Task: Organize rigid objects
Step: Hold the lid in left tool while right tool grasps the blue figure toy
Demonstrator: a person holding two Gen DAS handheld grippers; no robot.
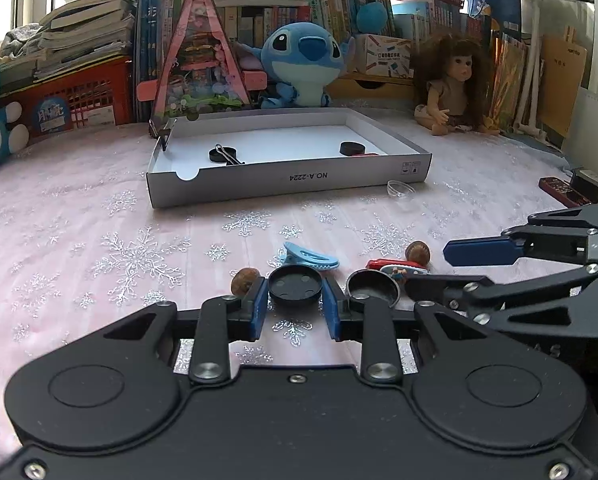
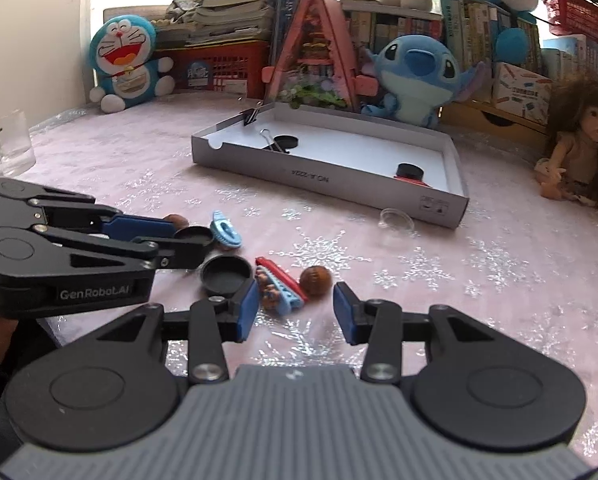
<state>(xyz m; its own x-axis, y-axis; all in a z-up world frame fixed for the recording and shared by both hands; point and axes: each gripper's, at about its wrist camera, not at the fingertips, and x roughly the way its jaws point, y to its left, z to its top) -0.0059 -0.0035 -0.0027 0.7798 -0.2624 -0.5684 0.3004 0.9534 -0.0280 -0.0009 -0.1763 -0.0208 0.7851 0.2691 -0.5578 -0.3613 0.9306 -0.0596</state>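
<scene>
My left gripper (image 1: 295, 300) is shut on a round black cap (image 1: 295, 289), its blue pads pressing both sides just above the pink cloth. A second black cap (image 1: 373, 290) lies right of it, a blue hair clip (image 1: 311, 258) just beyond, and a walnut (image 1: 245, 280) at the left pad. My right gripper (image 2: 297, 308) stands open. A red and blue toy clip (image 2: 279, 288) and another walnut (image 2: 315, 280) lie just ahead of its fingertips, untouched. Farther back sits the grey box tray (image 2: 319, 176), holding black caps and a binder clip.
A small clear plastic cup (image 2: 397, 220) lies by the tray's near corner. A glass (image 2: 11, 144) stands at the far left. A doll (image 2: 579, 148), plush toys, books and red baskets line the back. A dark remote (image 1: 563, 192) lies at the right edge.
</scene>
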